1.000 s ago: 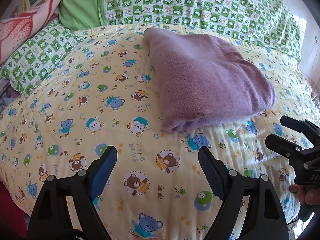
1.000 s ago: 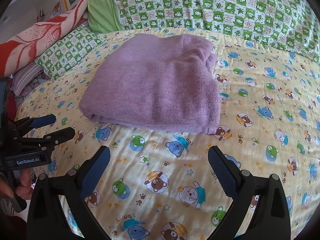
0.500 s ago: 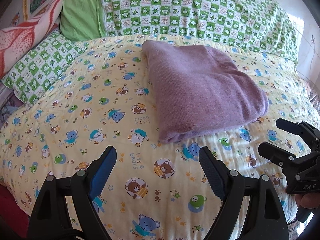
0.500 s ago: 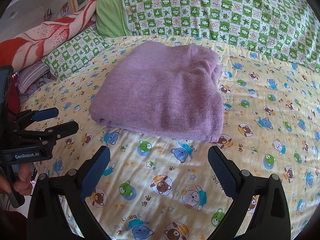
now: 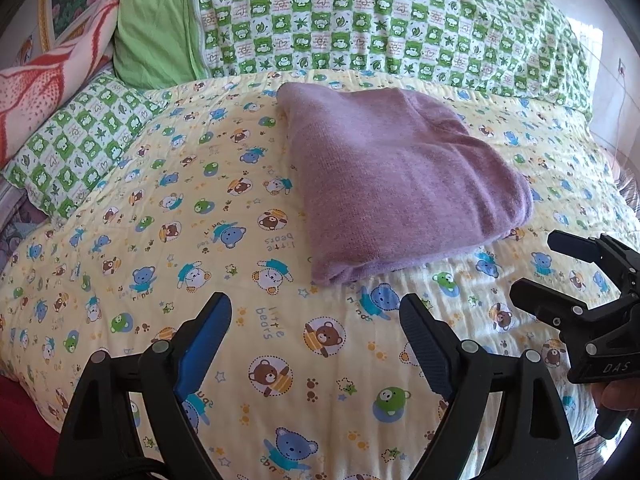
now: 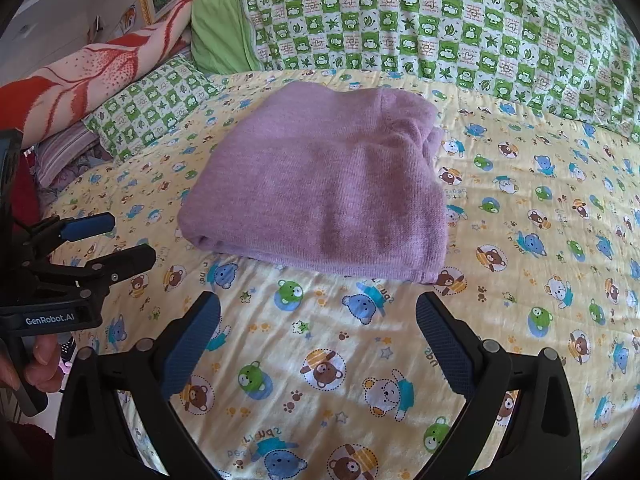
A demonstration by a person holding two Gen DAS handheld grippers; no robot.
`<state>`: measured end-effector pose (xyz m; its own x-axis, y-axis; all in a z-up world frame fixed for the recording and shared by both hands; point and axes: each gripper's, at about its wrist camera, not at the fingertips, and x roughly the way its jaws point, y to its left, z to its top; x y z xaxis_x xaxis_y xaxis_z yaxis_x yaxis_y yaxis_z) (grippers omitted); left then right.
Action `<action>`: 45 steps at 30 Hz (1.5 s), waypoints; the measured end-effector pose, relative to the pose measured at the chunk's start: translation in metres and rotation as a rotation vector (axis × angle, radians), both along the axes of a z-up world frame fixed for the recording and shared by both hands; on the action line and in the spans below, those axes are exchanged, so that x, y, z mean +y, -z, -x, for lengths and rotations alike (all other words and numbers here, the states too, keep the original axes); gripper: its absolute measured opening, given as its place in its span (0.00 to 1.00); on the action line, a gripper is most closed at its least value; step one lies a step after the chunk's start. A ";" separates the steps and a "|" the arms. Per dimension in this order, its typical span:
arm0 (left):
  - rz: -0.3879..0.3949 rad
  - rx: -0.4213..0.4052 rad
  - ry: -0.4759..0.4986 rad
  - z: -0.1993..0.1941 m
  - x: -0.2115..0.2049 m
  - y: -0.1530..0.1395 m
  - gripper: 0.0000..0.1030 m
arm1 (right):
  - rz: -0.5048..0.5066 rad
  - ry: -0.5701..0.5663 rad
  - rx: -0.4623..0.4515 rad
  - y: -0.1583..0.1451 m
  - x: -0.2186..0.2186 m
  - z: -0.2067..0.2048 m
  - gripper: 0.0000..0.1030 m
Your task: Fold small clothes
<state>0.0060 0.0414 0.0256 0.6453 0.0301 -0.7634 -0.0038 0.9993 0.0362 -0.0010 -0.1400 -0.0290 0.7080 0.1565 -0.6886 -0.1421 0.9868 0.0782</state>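
Purple sweater (image 5: pixel 400 184) lies folded on the bed (image 5: pixel 160 240), mid-frame, above both grippers. Left gripper (image 5: pixel 316 332) and right gripper (image 6: pixel 318 324) hang open, empty, about equally near.

Folded garment (image 5: pixel 400 184) on quilt (image 5: pixel 160 240), pillows (image 5: pixel 380 20) behind.

Sunlight falls across a bed (image 5: pixel 120 280) spread with a yellow bear-print quilt (image 6: pixel 540 208), green checked pillows (image 5: pixel 400 20) behind.
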 end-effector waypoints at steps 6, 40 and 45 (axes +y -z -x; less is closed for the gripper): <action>0.004 0.009 -0.001 -0.001 0.000 0.001 0.85 | 0.000 -0.001 0.003 0.000 0.001 0.000 0.95; 0.023 0.033 0.012 -0.015 0.001 0.004 0.85 | -0.019 -0.006 0.005 -0.003 -0.001 -0.009 0.95; 0.023 0.032 0.015 -0.017 0.000 0.003 0.85 | -0.020 -0.006 0.006 -0.002 -0.001 -0.008 0.95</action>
<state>0.0231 0.0410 0.0230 0.6204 0.0028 -0.7843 0.0120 0.9998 0.0131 0.0074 -0.1413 -0.0267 0.7029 0.1743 -0.6896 -0.1474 0.9842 0.0985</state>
